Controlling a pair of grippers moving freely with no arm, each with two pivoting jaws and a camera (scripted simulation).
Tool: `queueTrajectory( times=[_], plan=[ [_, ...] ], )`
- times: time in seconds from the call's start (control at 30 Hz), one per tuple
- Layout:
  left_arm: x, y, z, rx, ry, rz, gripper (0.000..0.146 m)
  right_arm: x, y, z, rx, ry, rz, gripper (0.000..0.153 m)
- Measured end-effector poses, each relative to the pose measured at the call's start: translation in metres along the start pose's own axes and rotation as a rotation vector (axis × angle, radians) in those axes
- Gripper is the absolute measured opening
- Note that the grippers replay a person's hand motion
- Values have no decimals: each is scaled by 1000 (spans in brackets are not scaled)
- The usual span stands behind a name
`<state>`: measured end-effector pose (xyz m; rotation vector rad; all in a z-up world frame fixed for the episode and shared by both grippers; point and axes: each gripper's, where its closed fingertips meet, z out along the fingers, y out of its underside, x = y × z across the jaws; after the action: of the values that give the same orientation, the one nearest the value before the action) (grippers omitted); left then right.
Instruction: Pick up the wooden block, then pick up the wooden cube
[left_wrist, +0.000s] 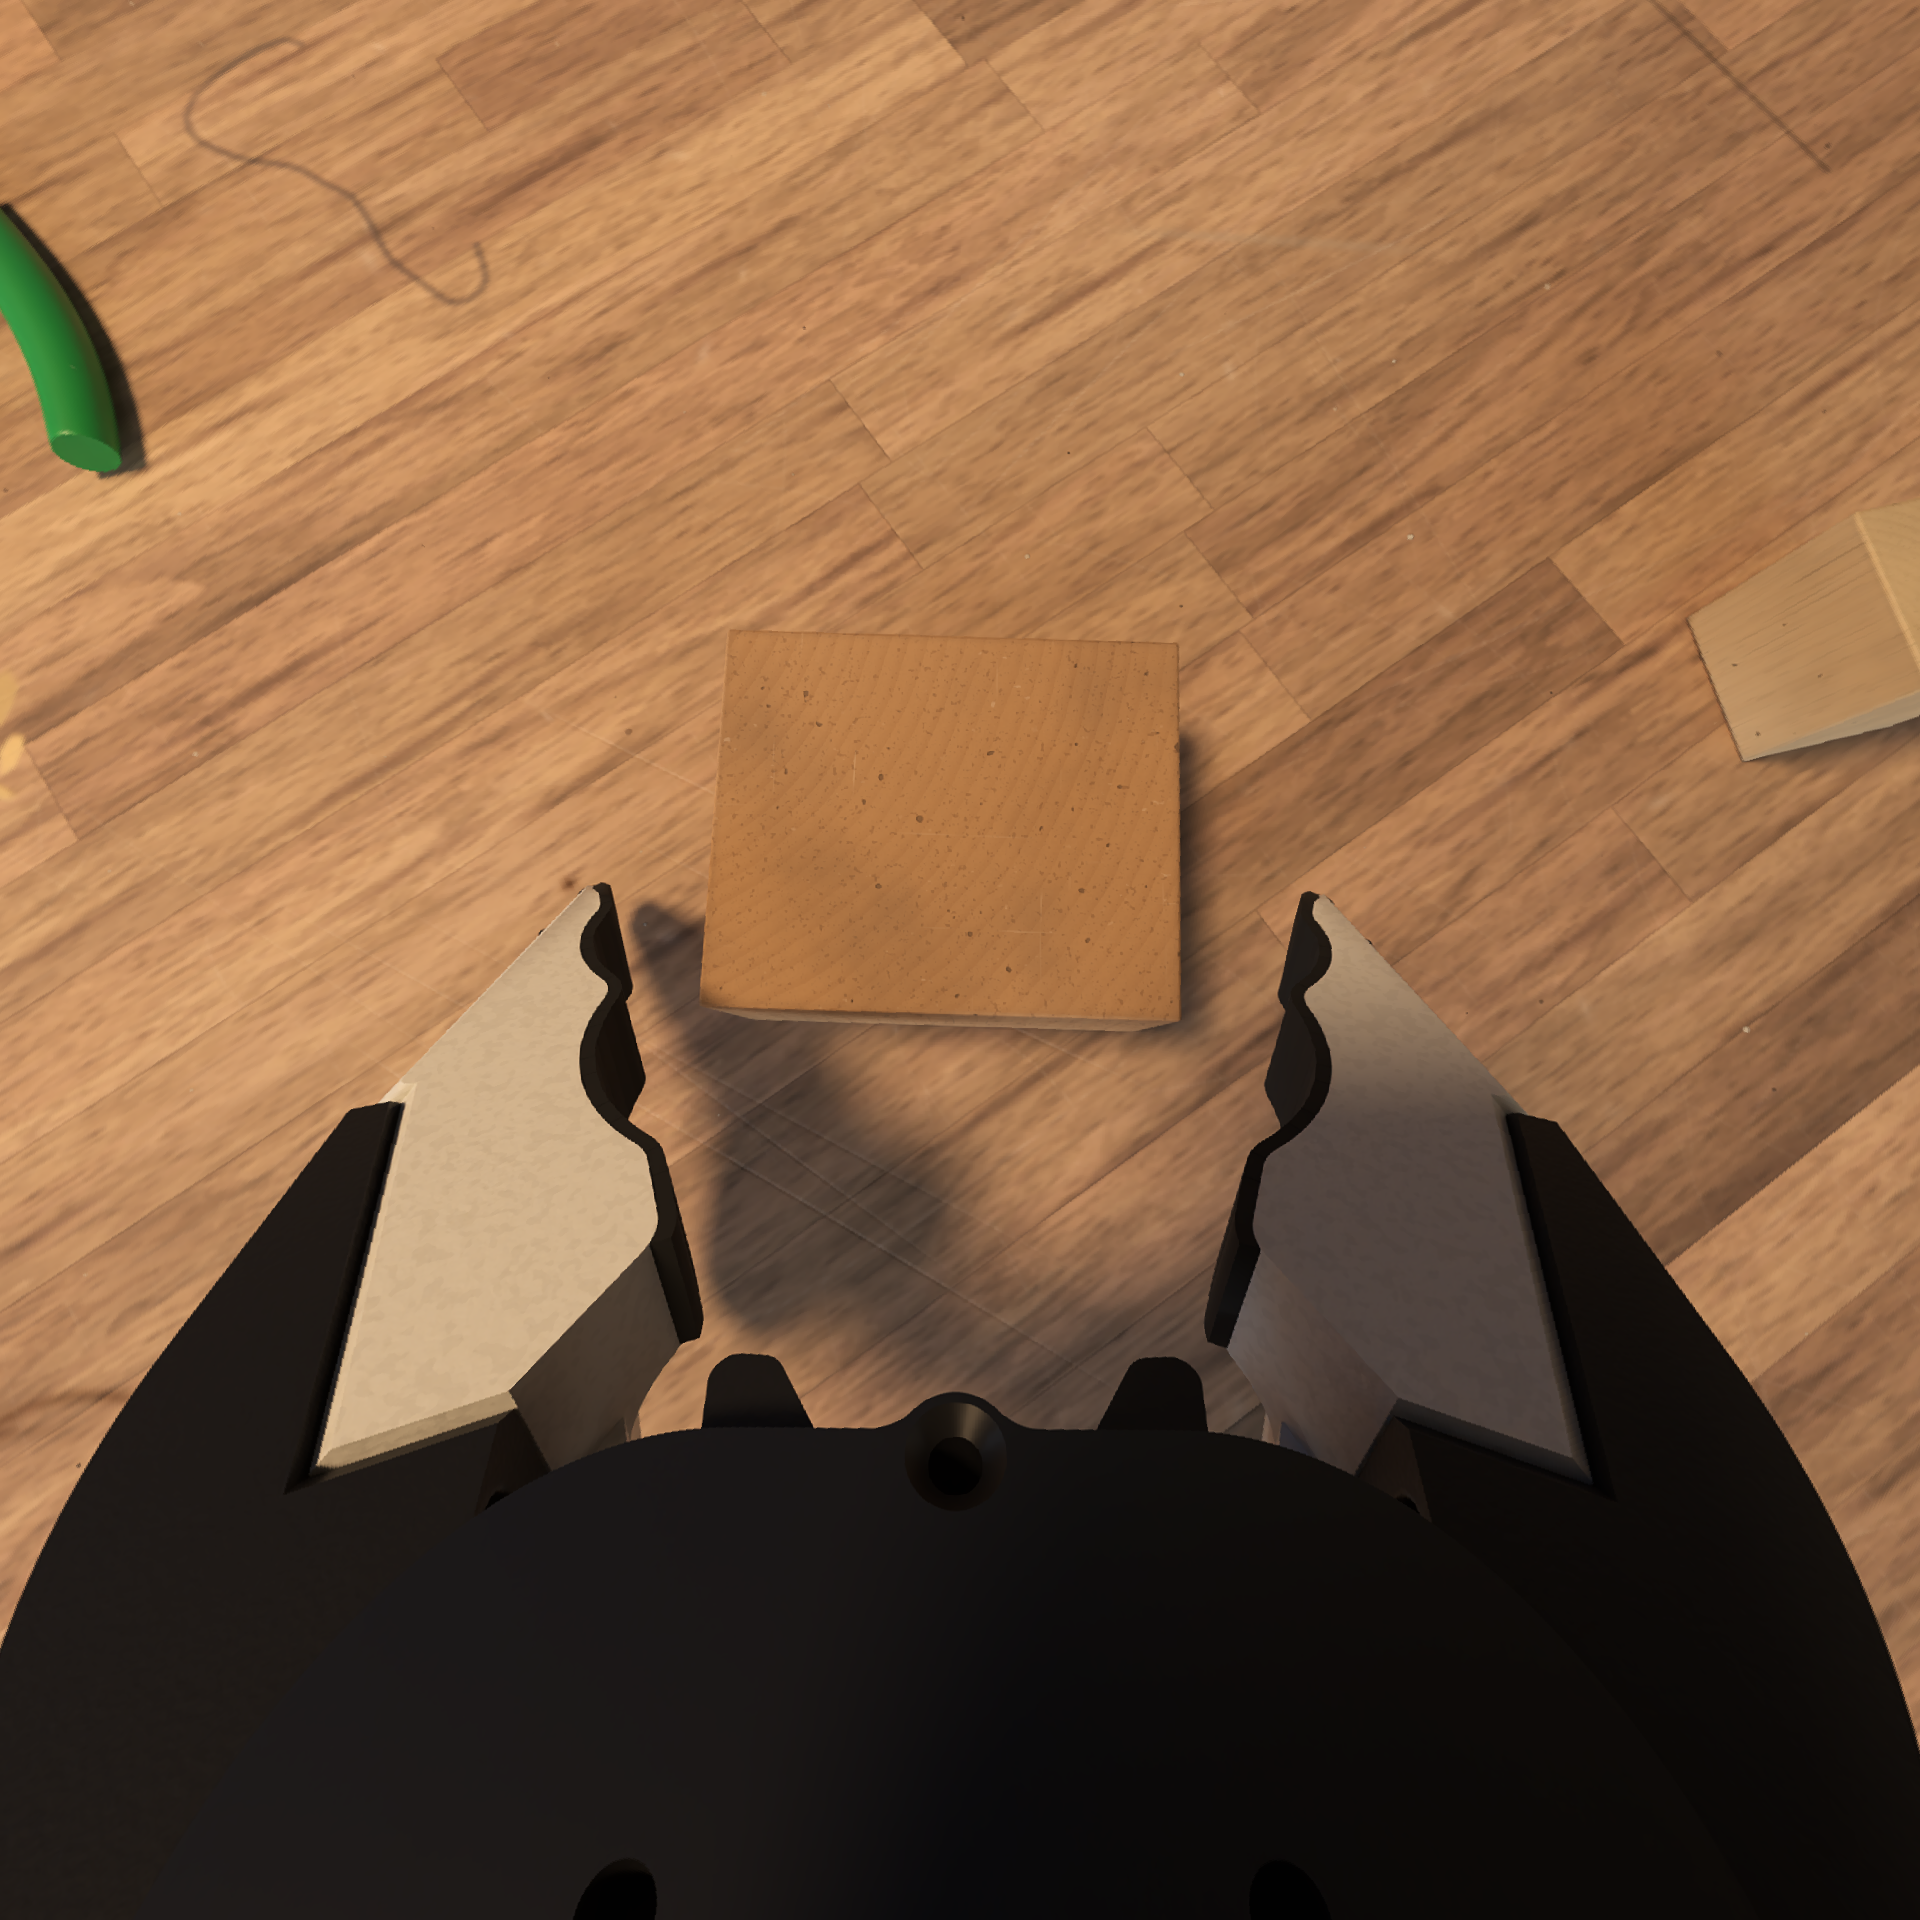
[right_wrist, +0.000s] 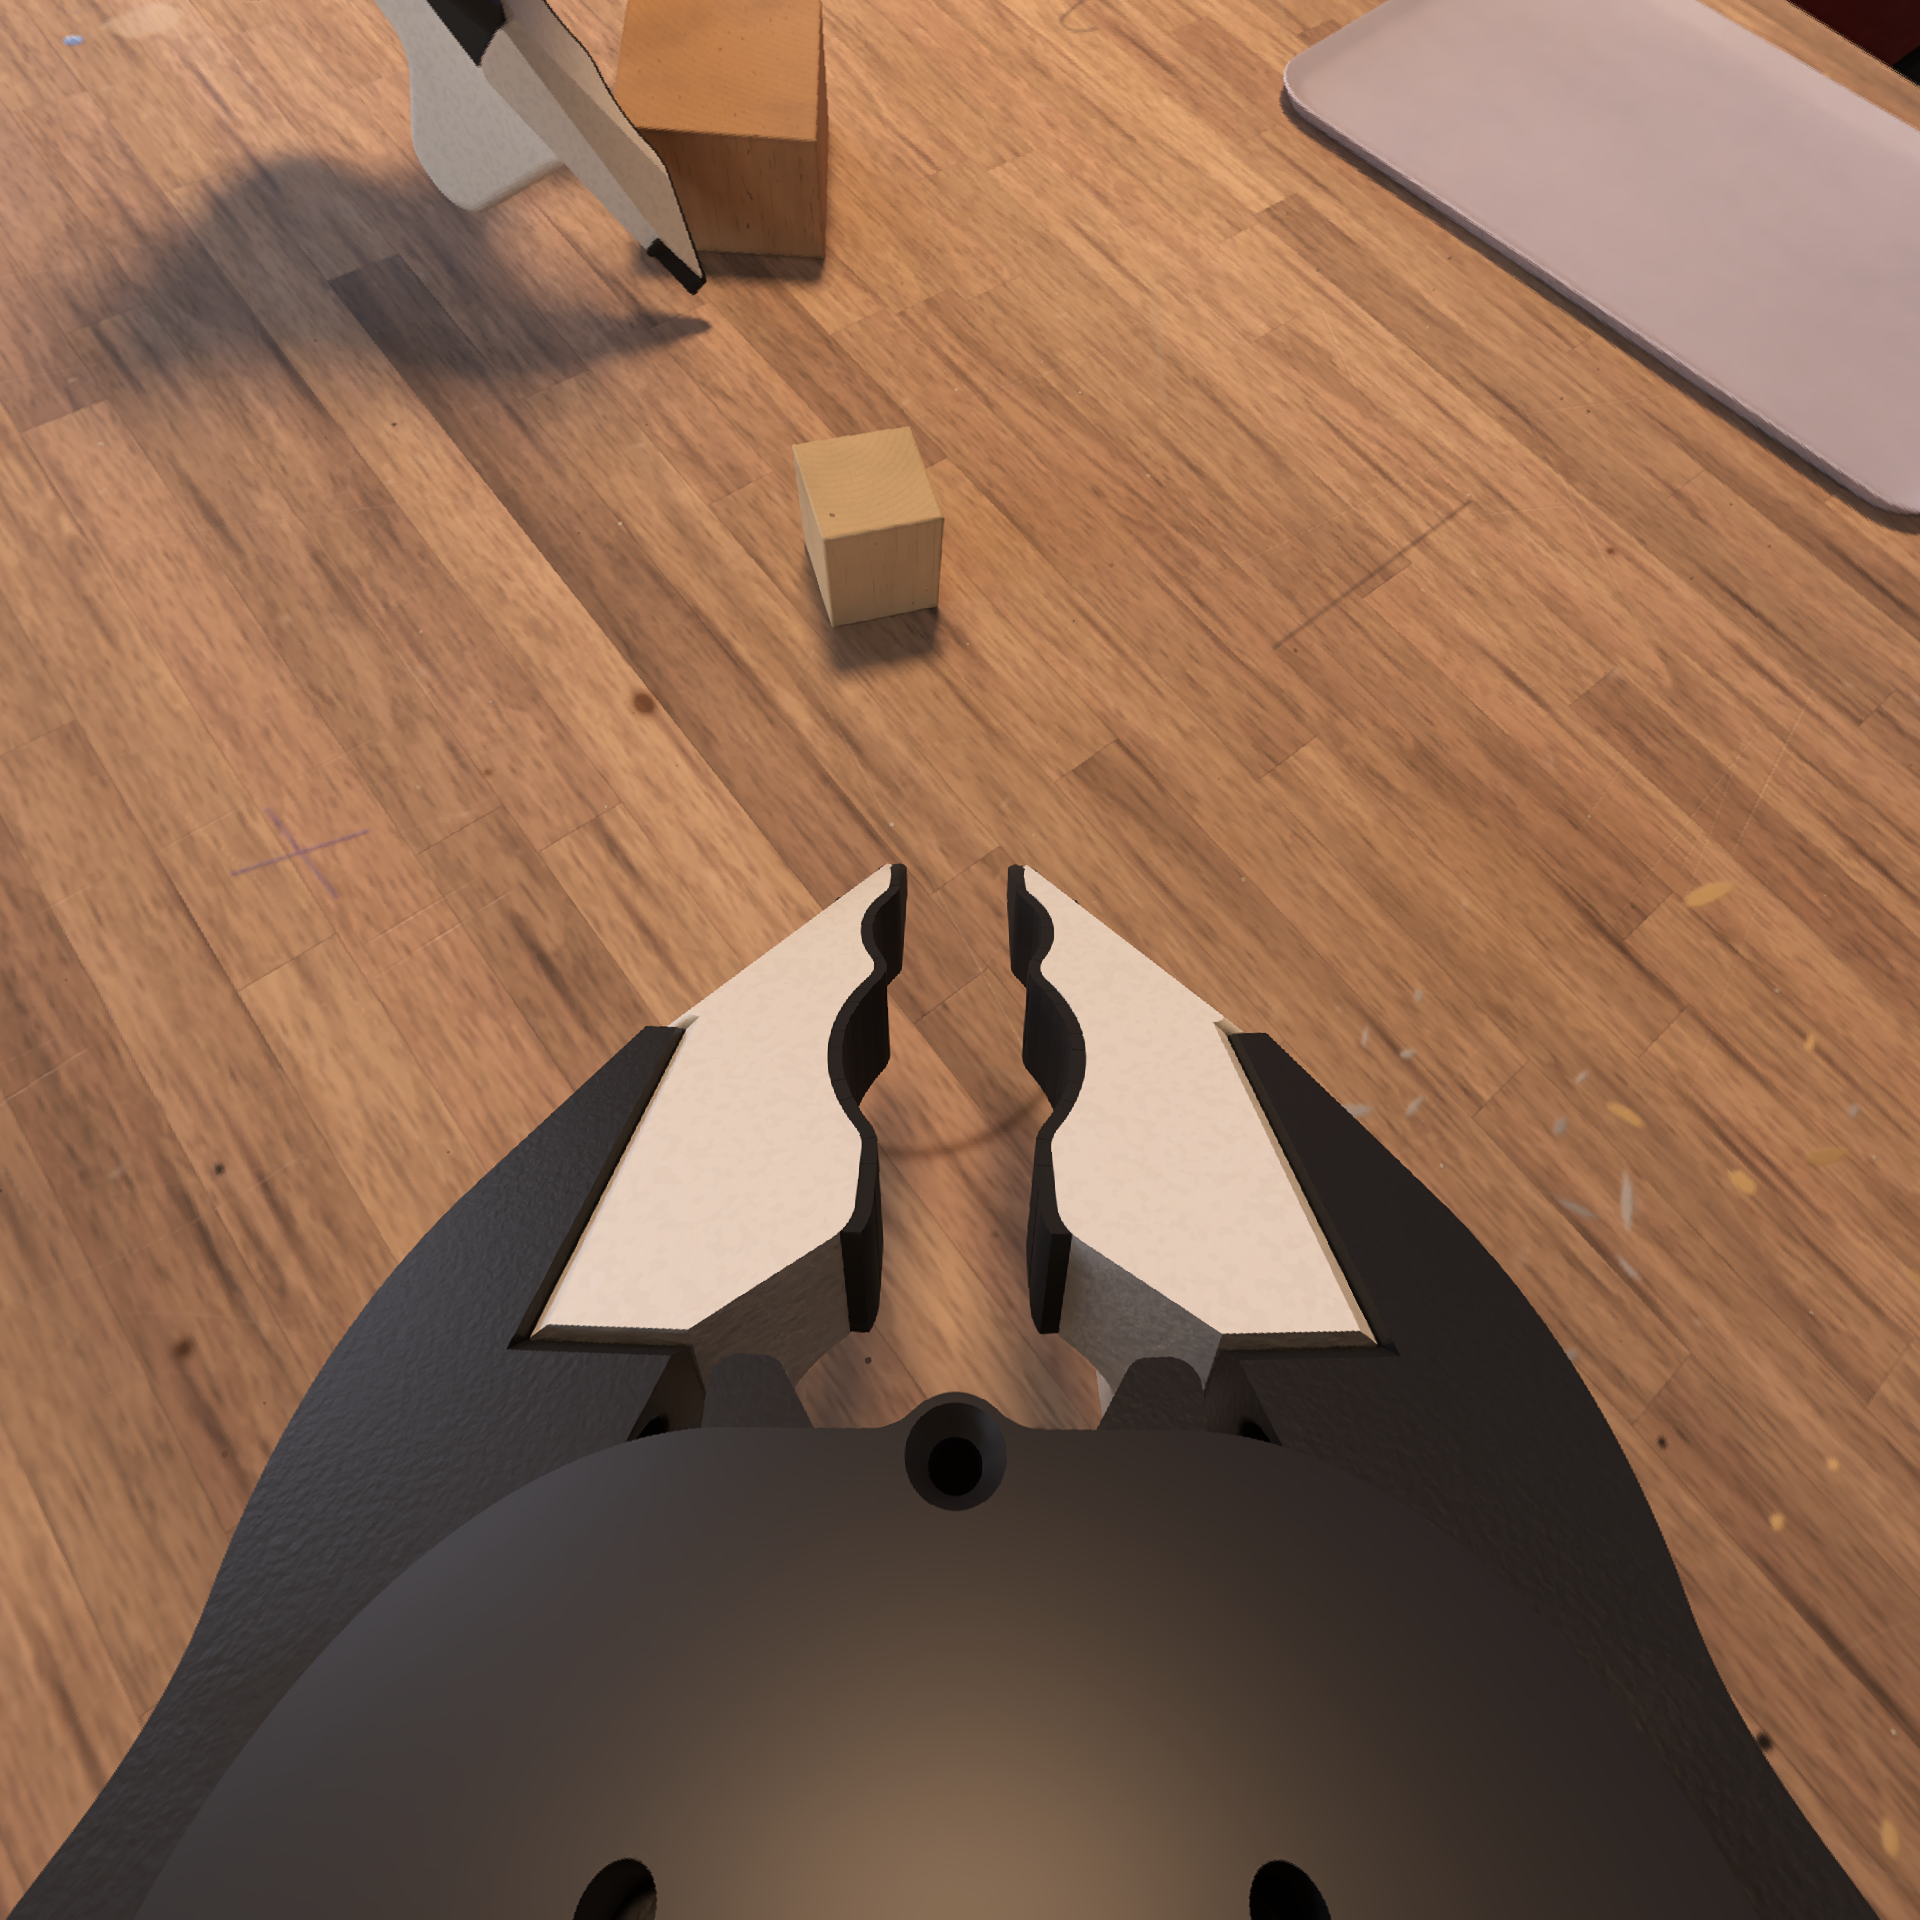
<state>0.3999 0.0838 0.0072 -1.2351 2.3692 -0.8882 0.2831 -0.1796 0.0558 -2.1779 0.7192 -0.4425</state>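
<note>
Closest to my left camera is the left gripper (left_wrist: 954, 904), its two pale fingers spread wide with nothing between them. Just beyond the fingertips sits the wooden block (left_wrist: 943, 826), a large orange-brown piece seen from above, resting flat on the wooden table (left_wrist: 1039, 364). The gap between my fingers looks a little wider than the block. Far left, a curved green tube (left_wrist: 57, 353) lies on the table, and at the right edge I see part of the wooden cube (left_wrist: 1813, 655), paler than the block and well apart from it.

From my right camera, the right gripper (right_wrist: 956, 878) is nearest, its fingers drawn in to a narrow gap and holding nothing. Ahead of it, well apart from the fingertips, the small pale cube (right_wrist: 871, 525) stands on the table (right_wrist: 1351, 831). Farther off and slightly left is the block (right_wrist: 732, 125), with one finger of my left gripper (right_wrist: 582, 135) angled down just beside its left face; I cannot tell whether they touch. Far right lies a flat pinkish tray (right_wrist: 1662, 208).
</note>
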Motion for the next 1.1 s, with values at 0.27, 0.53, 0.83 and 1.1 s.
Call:
queueTrajectory(
  times=[0.27, 0.53, 0.83, 1.1],
  plan=[
    [-4, -3, 5, -5, 11, 18, 118, 0, 0, -2, 2, 6, -3, 19],
    [-2, -5, 4, 8, 16, 26, 89, -1, 1, -1, 1, -1, -2, 19],
    [-1, -5, 4, 9, 22, 39, 89, 0, 1, -1, 1, 0, 1, 19],
    [4, -5, 2, 17, 24, 76, 89, 1, 0, -2, 5, 4, 2, 19]
  ],
)
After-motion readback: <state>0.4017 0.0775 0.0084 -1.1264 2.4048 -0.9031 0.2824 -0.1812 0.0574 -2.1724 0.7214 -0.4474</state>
